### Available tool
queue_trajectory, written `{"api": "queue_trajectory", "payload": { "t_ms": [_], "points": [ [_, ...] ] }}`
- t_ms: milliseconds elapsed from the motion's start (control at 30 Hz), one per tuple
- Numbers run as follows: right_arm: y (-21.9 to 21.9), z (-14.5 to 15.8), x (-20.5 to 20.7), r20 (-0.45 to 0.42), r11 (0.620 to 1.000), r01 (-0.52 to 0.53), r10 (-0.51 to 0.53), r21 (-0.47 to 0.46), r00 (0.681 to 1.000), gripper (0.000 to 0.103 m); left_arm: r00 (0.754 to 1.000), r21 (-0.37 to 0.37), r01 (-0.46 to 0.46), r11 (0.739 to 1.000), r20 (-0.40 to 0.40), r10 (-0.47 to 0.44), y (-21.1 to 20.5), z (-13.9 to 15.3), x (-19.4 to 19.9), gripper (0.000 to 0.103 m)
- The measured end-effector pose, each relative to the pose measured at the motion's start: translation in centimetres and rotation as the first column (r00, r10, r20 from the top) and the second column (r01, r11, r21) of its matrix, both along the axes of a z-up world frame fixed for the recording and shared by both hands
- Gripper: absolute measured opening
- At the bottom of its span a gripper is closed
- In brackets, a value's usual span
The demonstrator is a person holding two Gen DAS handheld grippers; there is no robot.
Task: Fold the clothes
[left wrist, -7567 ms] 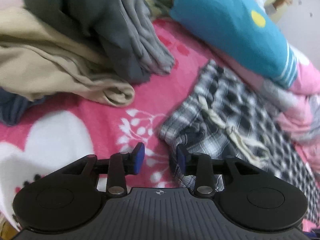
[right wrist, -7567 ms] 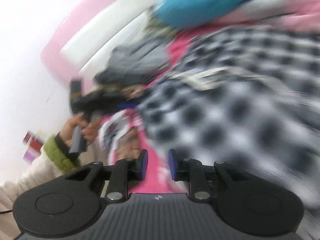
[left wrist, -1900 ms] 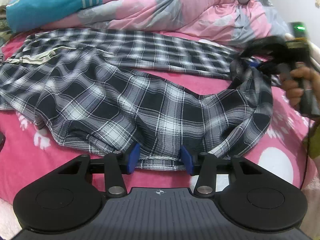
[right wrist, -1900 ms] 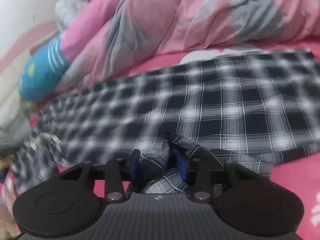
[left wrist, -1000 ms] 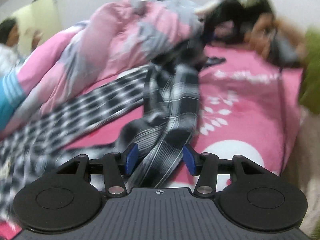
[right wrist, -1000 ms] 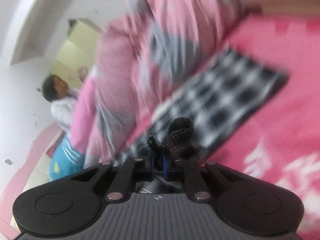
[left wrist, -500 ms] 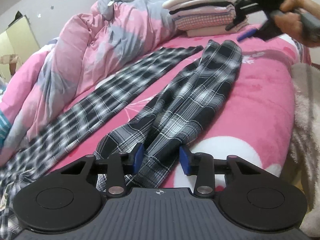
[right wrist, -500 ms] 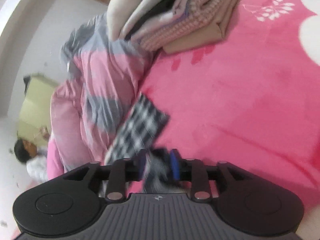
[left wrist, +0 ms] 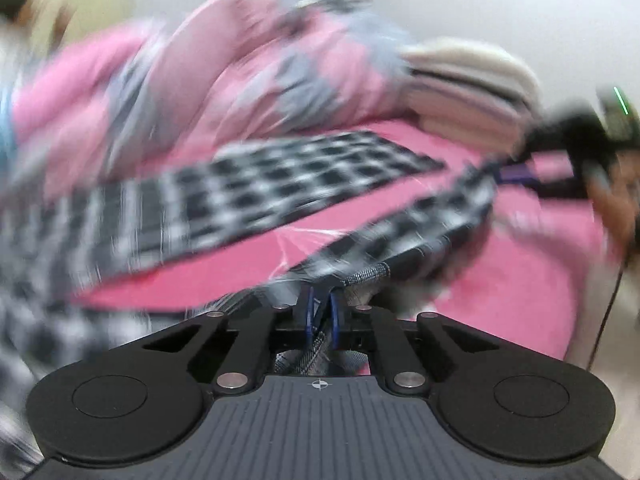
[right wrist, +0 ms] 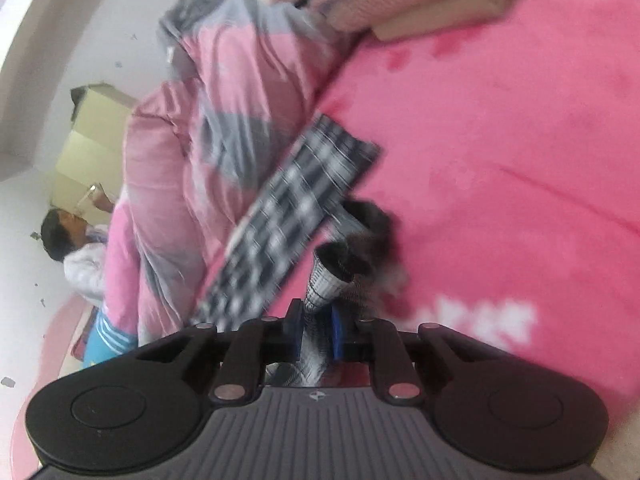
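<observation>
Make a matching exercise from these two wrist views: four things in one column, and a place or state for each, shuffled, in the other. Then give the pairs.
Things:
1. plaid trousers
2. left gripper
3. stack of folded clothes
4. pink and grey quilt

Places or states:
A. bunched up along the far side of the bed
B. jaws shut on plaid cloth
C. piled beyond the trouser hems
D. legs stretched out over the pink bed cover

Pairs: 1-D, 2-B, 3-C, 4-A
</observation>
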State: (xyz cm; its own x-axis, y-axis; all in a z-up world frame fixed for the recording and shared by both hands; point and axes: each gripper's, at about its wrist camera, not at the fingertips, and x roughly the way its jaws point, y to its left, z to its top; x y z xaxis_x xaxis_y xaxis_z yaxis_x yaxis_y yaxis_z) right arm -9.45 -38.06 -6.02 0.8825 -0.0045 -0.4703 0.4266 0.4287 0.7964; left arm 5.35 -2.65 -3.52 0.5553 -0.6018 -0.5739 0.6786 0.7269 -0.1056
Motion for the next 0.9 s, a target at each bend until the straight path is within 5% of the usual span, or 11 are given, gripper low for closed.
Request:
{"api": "queue_trajectory", "payload": {
  "t_ms": [33,67,133,233,500,900],
  "points": [
    [-0.4,0.0,0.7,0.008,1.0,-0.002,0.002,0.02,1.0,0.028,0.994,-0.055,-0.042,0.998,-0.106,0.036,0.5,-0.3,2.1,0.008],
    [-0.9,-0.1,1.4,0.016,0.999,0.0,-0.001,0.046,1.0,0.049,0.979,-0.111,-0.08,0.991,-0.194,0.057,1.1,-0.8,3.6,0.008],
    [-1.6,-0.8,2.0,0.033,0.995,0.031,-0.034,0.095,0.999,0.061,0.927,-0.21,-0.167,0.963,-0.367,0.081,2.3,-1.9,6.8,0.008],
    [-1.5,-0.8,1.4,0.076,0.993,0.06,-0.068,0.101,0.995,0.064,0.933,-0.239,-0.181,0.954,-0.348,0.09,3.1,-1.4,6.8,0.009],
    [1.4,-1.7,-0.6,0.08,0.984,-0.028,0.014,0.176,0.997,0.067,0.975,-0.141,-0.052,0.989,-0.221,0.02,2.0,-1.1,4.1,0.021],
    [0.6,-4.2,1.8,0.054,0.965,0.009,-0.024,0.261,0.998,0.039,0.993,-0.048,-0.033,0.998,-0.114,0.028,1.7,-1.5,2.8,0.021]
  ]
}}
